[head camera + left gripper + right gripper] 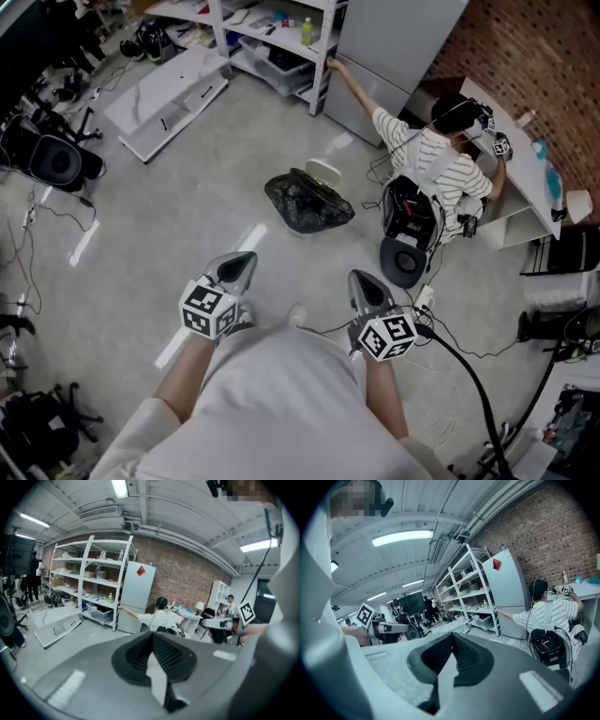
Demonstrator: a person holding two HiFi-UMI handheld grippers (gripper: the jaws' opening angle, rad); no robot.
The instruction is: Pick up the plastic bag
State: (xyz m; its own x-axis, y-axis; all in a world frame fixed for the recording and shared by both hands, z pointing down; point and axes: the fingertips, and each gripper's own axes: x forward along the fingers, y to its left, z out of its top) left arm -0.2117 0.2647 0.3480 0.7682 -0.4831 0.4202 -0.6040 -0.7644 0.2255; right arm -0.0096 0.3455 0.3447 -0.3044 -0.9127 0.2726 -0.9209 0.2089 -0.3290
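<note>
The plastic bag (307, 202), black and crumpled, lies slumped on the floor (178, 197), ahead of both tools and well apart from them. Neither gripper view shows it. Its mouth appears loosely open toward the top, but what it holds cannot be made out. A white disc (323, 170) rests at its far edge, touching or just beside it. The left gripper (239, 267) and the right gripper (366, 286) are held low in front of the wearer, each with its jaws pressed together and nothing between them, which both gripper views confirm. Assessment: the step in hand is the approach, and no contact has been made. To do it well, the jaws must be parted before either tool reaches the film. One tool should then come down on a raised fold near the bag's rim, not on the flat middle, and pinch firmly. The lift should be kept upright so that whatever is inside does not spill, and the white disc should be left alone. Further out, a shelving unit (281, 37) carries a clear bin (281, 64), contents indistinct, and a green bottle (307, 31). A seated person (436, 159) reaches toward a grey cabinet (394, 47).
</note>
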